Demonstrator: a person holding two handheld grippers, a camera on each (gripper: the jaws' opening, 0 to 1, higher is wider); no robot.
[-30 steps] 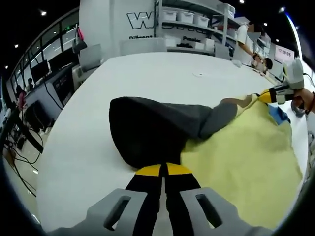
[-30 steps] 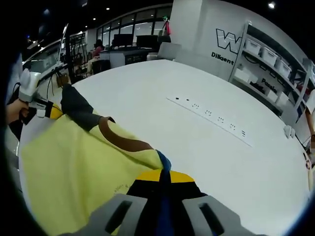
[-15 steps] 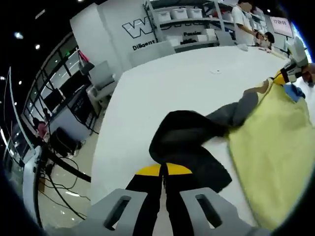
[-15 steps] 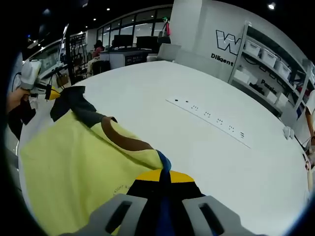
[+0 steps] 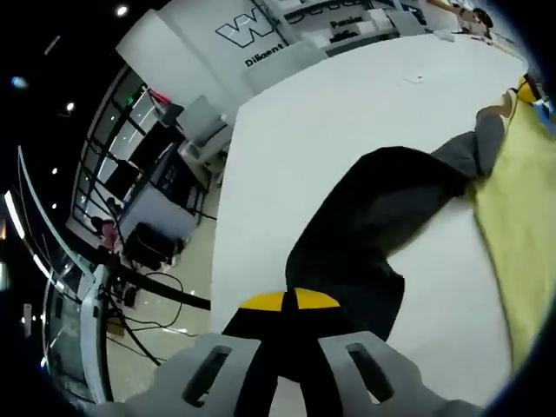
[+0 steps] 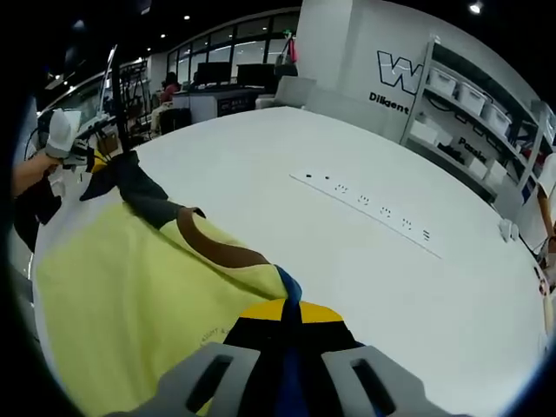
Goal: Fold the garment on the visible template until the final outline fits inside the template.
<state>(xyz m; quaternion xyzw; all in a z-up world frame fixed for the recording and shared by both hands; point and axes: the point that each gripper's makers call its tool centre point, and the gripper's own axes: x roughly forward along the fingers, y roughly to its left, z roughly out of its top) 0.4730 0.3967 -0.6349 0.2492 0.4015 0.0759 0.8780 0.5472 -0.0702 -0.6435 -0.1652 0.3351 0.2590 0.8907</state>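
In the left gripper view, a room with desks and chairs (image 5: 187, 143) fills the upper left beyond the edge of a white table (image 5: 295, 139). At bottom centre the left gripper (image 5: 289, 306) has its yellow-tipped jaws pressed together on the end of a black sleeve (image 5: 365, 234). The sleeve runs from the jaws at lower centre up toward the upper right of the frame, turning grey before it meets the yellow body of the garment (image 5: 521, 226) along the right edge, so its long axis lies on a diagonal from lower left to upper right. A white wall with dark lettering (image 5: 261, 35) and shelving stands across the top.

In the right gripper view, a hand holds the left gripper (image 6: 87, 156) at the far left, at the tip of the black sleeve (image 6: 139, 191). The garment (image 6: 130, 295) spreads flat over the lower left of the white table (image 6: 365, 287); a brown collar band (image 6: 217, 248) curves between the sleeve and the centre. The right gripper (image 6: 287, 317) at bottom centre has its jaws closed on the garment's edge where a blue patch (image 6: 291, 287) shows. A row of small dark marks (image 6: 365, 204) crosses the tabletop right of centre, and shelves with white bins (image 6: 473, 95) line the upper right
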